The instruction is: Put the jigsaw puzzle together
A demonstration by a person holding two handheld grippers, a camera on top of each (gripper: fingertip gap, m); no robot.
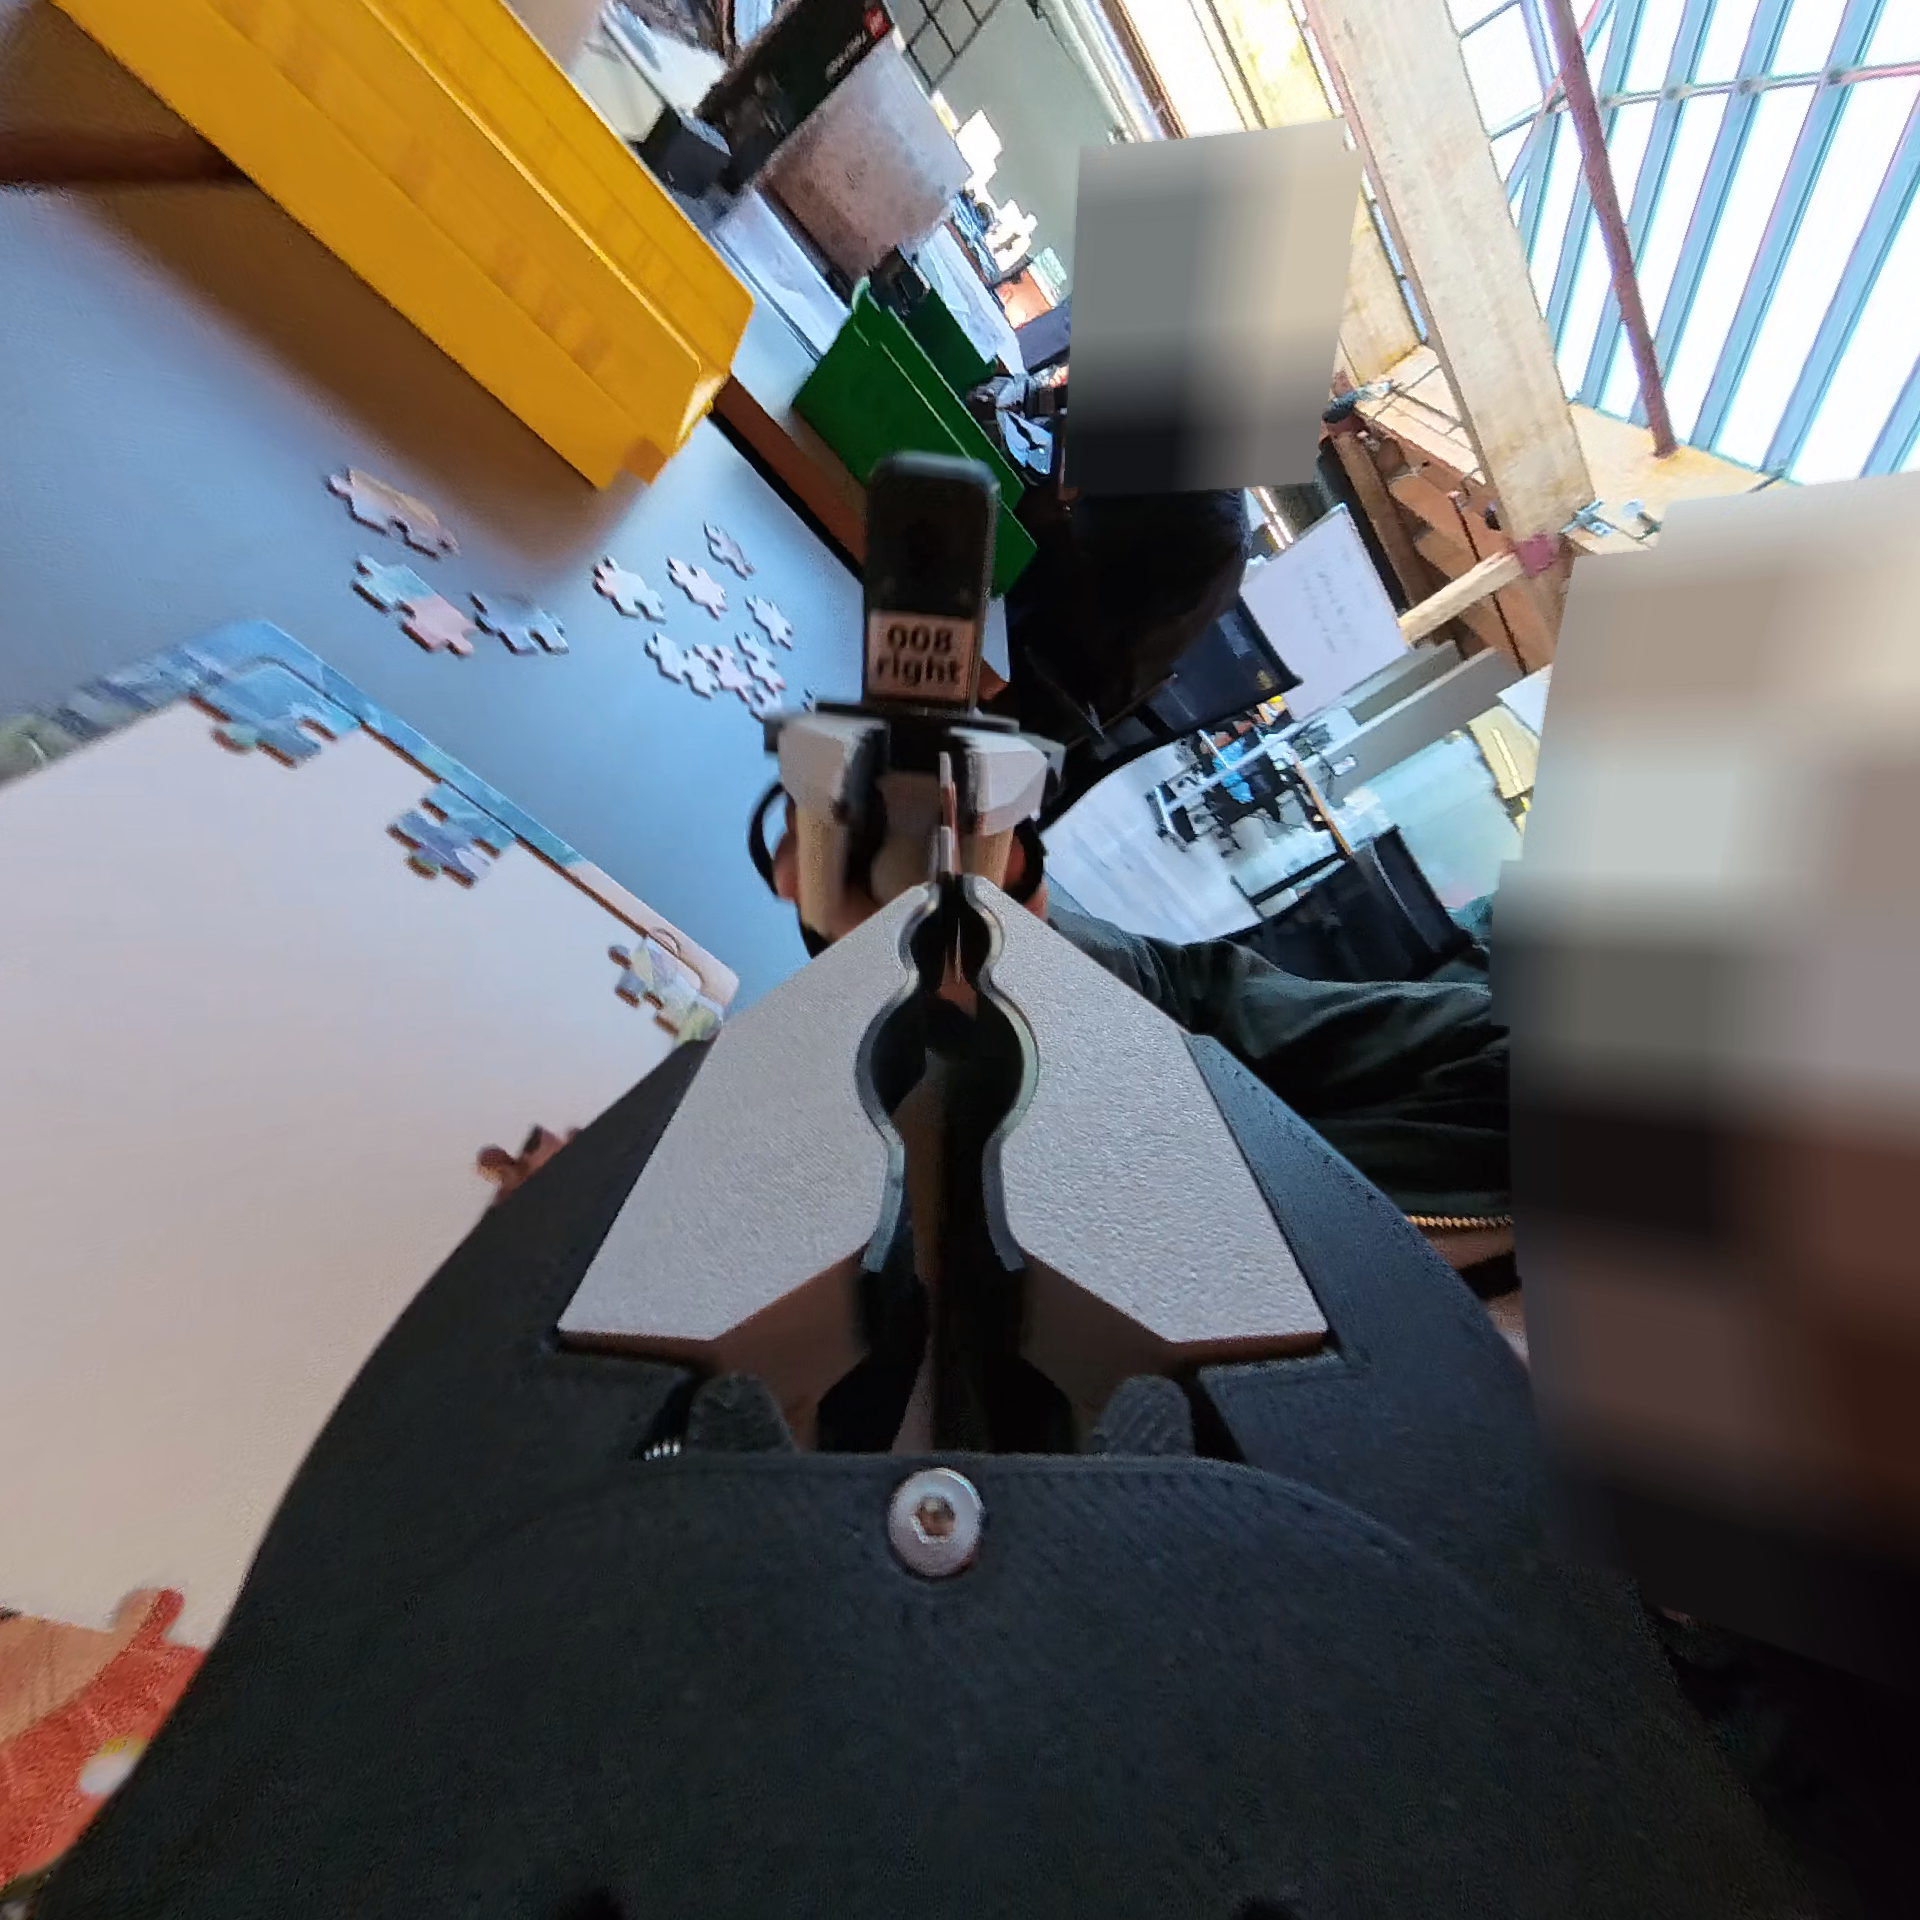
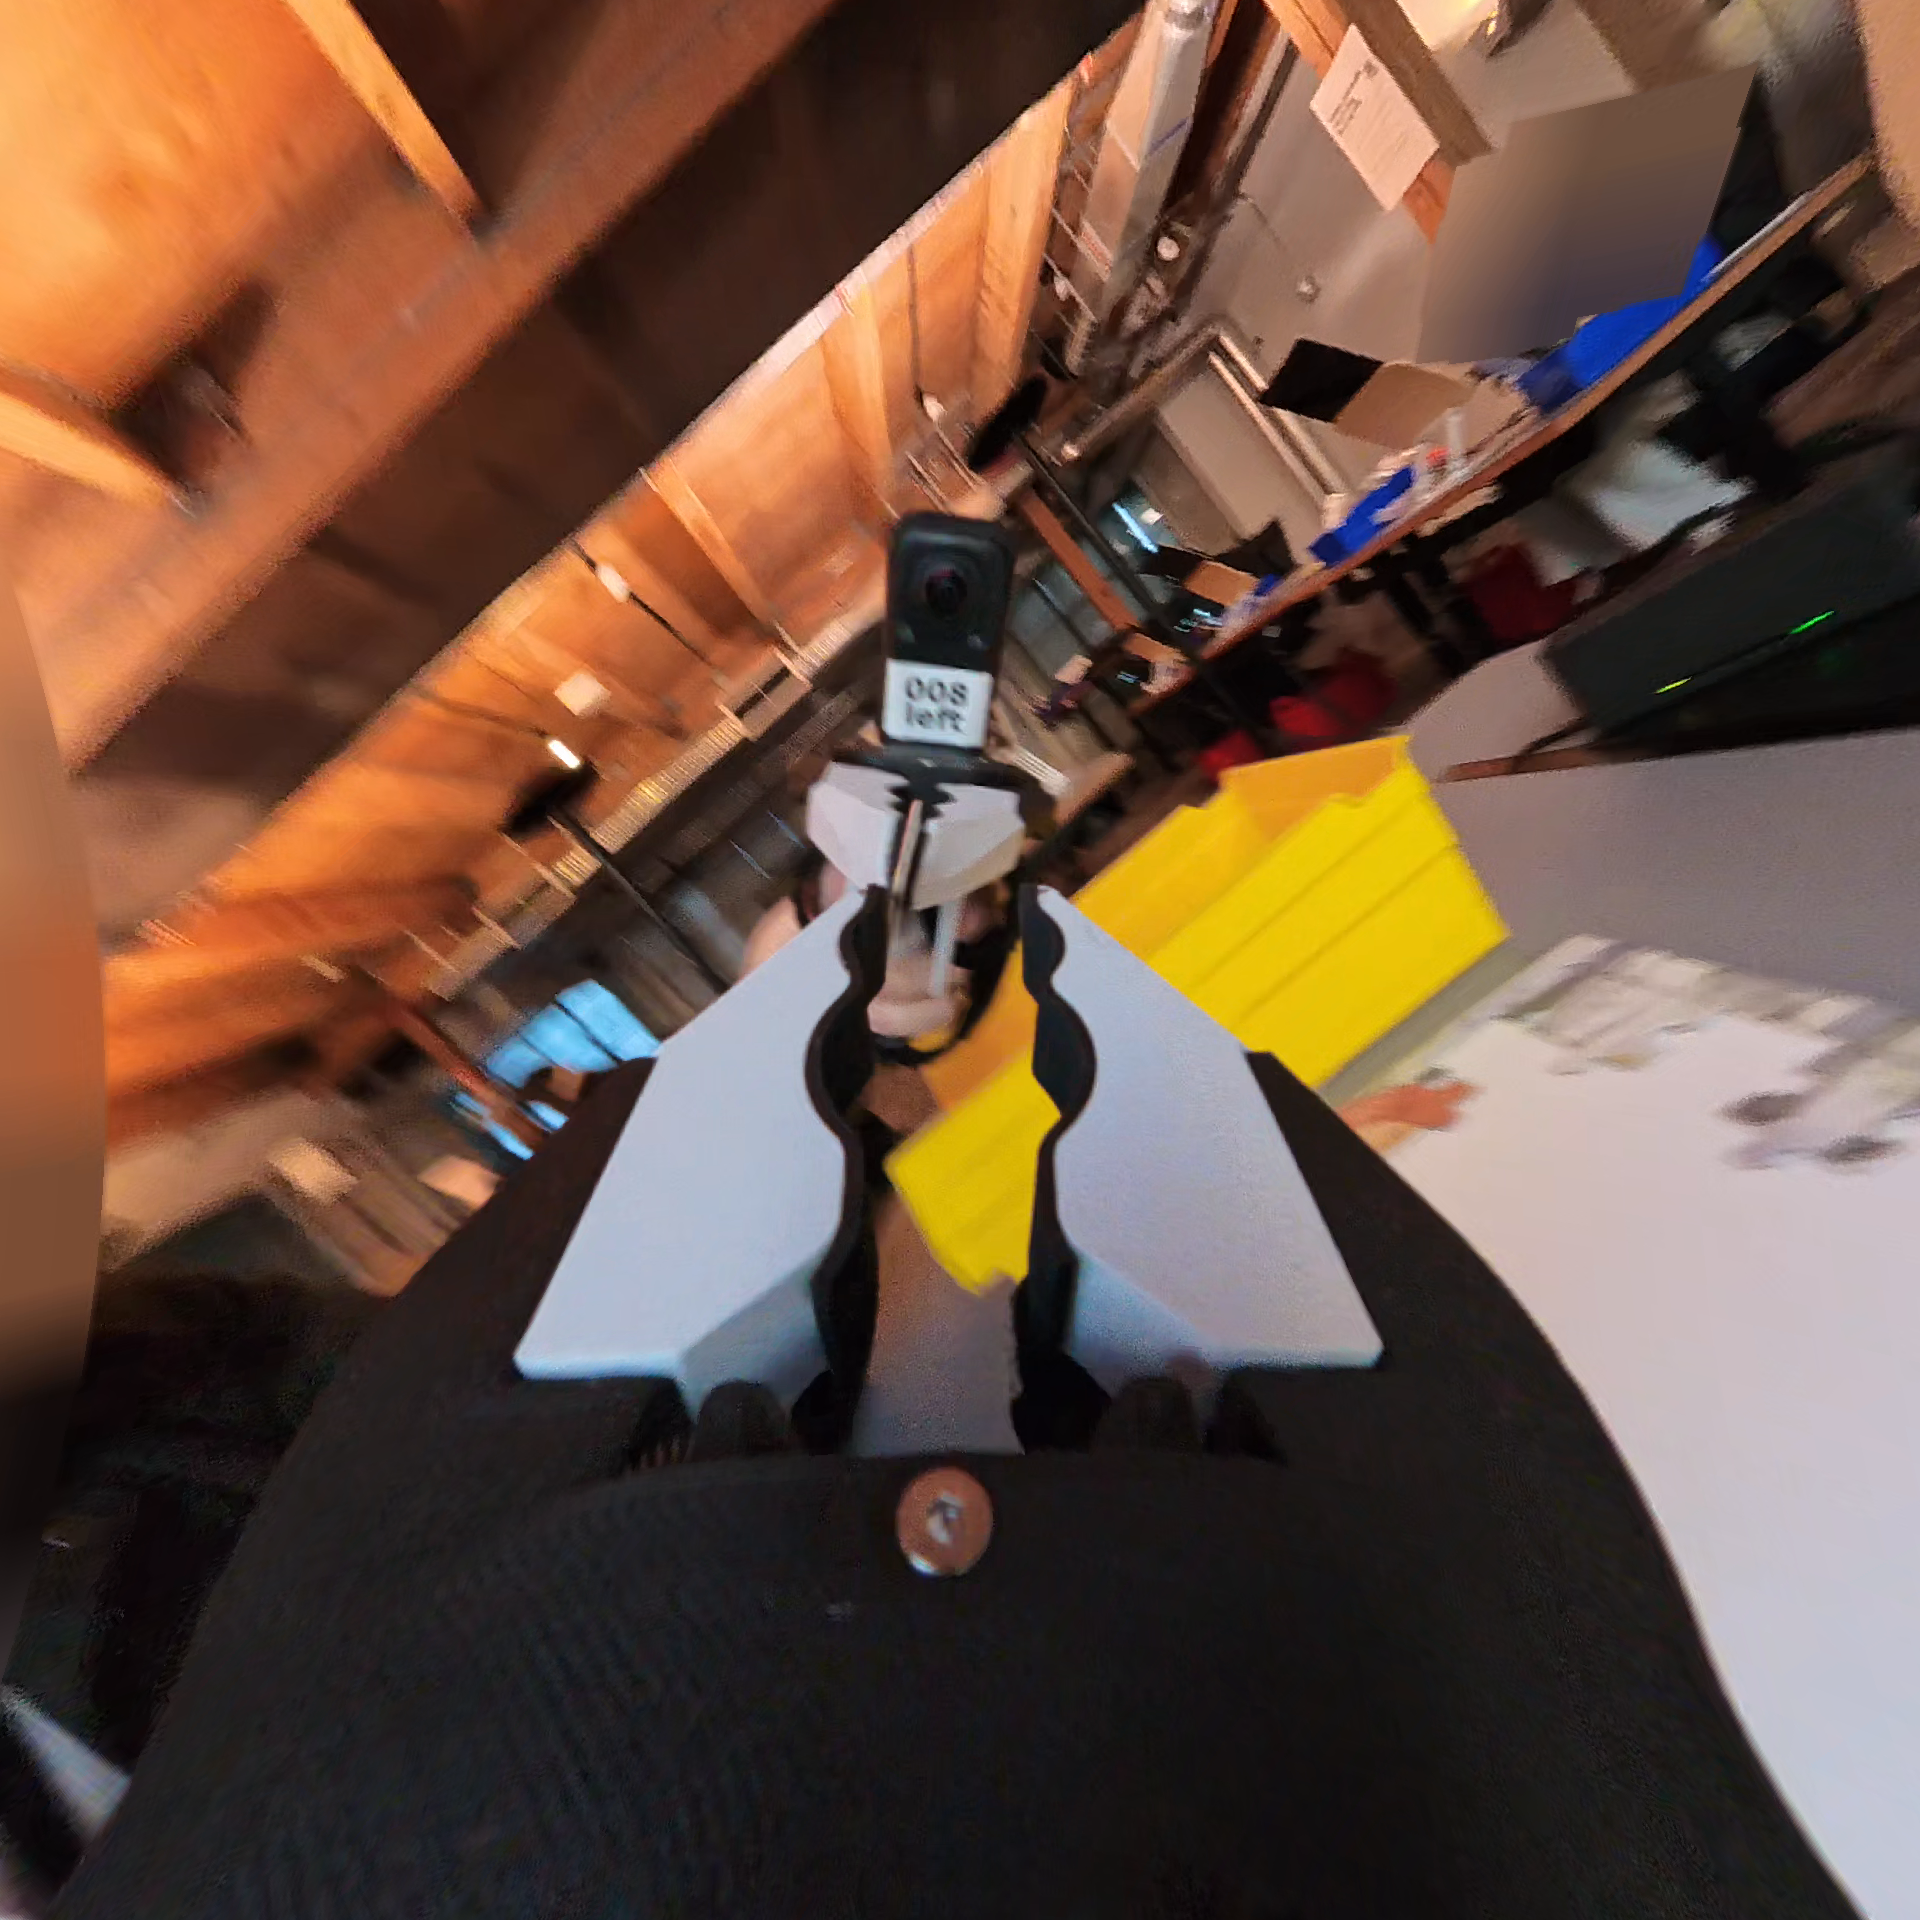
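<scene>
Between the two facing tongs, lifted off the worktop, a thin puzzle piece [image 1: 948,914] is standing edge-on to the left camera. The left tongs [image 1: 948,902] are pressing together on its near edge, fingertips almost meeting around it. The right tongs [image 2: 940,920] are sitting with a clear gap between their fingers, and in the right wrist view the other tongs' tip with the piece is poking toward that gap; whether the right fingers are touching the piece I cannot tell. Off to the left of the left tongs, down on the grey worktop [image 1: 187,436], the puzzle board [image 1: 260,987] is lying with only parts of its border filled in, most of its white middle bare. Loose pieces [image 1: 717,639] are lying scattered beyond the board, well apart from the tongs. Stacked yellow bins [image 1: 416,197] are sitting at the worktop's far side, with green bins [image 1: 894,384] behind them.
</scene>
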